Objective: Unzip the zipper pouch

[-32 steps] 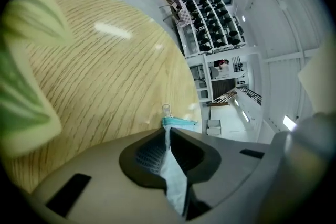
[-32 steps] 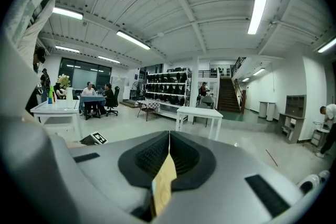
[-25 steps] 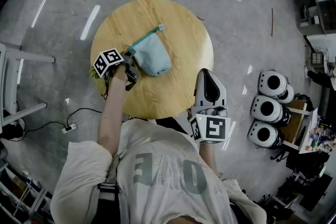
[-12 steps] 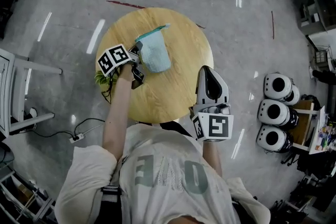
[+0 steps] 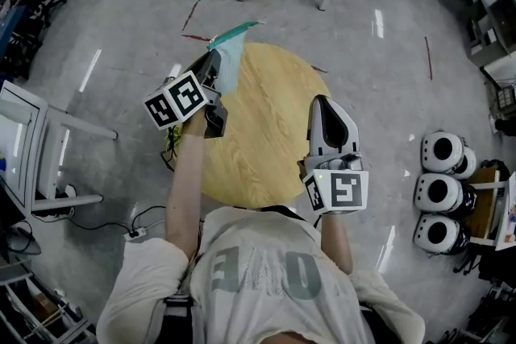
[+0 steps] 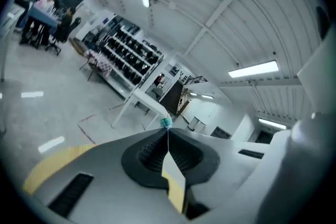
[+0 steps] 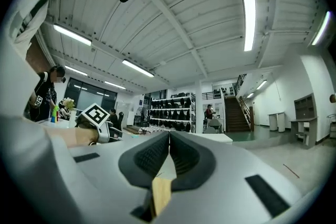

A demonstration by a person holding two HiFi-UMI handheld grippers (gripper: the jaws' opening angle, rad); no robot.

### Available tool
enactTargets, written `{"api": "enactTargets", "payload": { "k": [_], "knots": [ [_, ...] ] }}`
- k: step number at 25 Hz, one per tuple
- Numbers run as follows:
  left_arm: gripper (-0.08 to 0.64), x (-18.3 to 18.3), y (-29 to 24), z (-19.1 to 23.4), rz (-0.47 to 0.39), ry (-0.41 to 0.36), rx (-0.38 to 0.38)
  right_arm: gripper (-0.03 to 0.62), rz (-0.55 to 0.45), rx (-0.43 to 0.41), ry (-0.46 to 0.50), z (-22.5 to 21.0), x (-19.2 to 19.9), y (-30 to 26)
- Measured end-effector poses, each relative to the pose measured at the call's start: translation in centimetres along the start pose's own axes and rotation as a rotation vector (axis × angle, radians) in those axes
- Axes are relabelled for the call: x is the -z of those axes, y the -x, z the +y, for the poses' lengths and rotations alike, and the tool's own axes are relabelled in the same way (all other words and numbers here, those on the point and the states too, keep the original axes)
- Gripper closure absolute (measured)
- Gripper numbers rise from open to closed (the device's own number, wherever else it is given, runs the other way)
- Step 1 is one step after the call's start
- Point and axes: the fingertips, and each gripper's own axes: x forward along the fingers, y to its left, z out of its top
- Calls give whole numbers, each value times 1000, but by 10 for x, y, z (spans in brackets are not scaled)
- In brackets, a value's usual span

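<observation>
The left tongs (image 5: 214, 67), clamped shut on an edge of the teal zipper pouch (image 5: 230, 52), hold it up above the far rim of the round wooden counter (image 5: 266, 133), apparently to steady it, while the right tongs (image 5: 325, 103), closed and empty, would next need to open and pinch the zipper pull.

Left gripper view only gave a tiny teal speck of the zipper pouch (image 6: 166, 122) poking past the shut jaw tips, way too small to tell which part it was. In the head view the left gripper (image 5: 213, 64) covered one side of it, and the person's shirt (image 5: 258, 270) hid the table's (image 5: 266, 133) near rim.
</observation>
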Motion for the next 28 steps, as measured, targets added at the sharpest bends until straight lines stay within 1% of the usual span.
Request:
{"api": "enactTargets", "payload": {
  "k": [5,9,11,13,16,17,19,20,21,24,28],
  "knots": [
    [531,-64,34,-56,-150,-322,11,563,-68,-57,-8,8,-30,-15],
    [531,-90,67,-96,-254,-607,-27,563,-83,-115,-22,22,-41,-25],
    [531,-96,82,-111,-300,-734,-49,561,-85,-147,-39,30,-42,-29],
    [531,-98,98,-124,-351,-842,-65,561,-83,-177,-58,40,-42,-32],
    [531,-97,119,-145,-446,-963,-71,561,-80,-222,-87,53,-42,-32],
    [531,-93,124,-148,-452,-1001,-80,561,-79,-235,-97,56,-42,-32],
    [531,-81,131,-148,-406,-1094,-107,561,-75,-249,-111,62,-40,-31],
    [531,-74,134,-147,-378,-1129,-120,561,-73,-251,-114,63,-39,-31],
    [531,-68,136,-146,-359,-1144,-132,561,-70,-253,-116,64,-37,-30],
    [531,-51,142,-144,-348,-1128,-147,561,-62,-262,-135,65,-34,-26],
    [531,-40,142,-142,-336,-1112,-136,561,-72,-278,-166,66,-35,-23]
  ]
}}
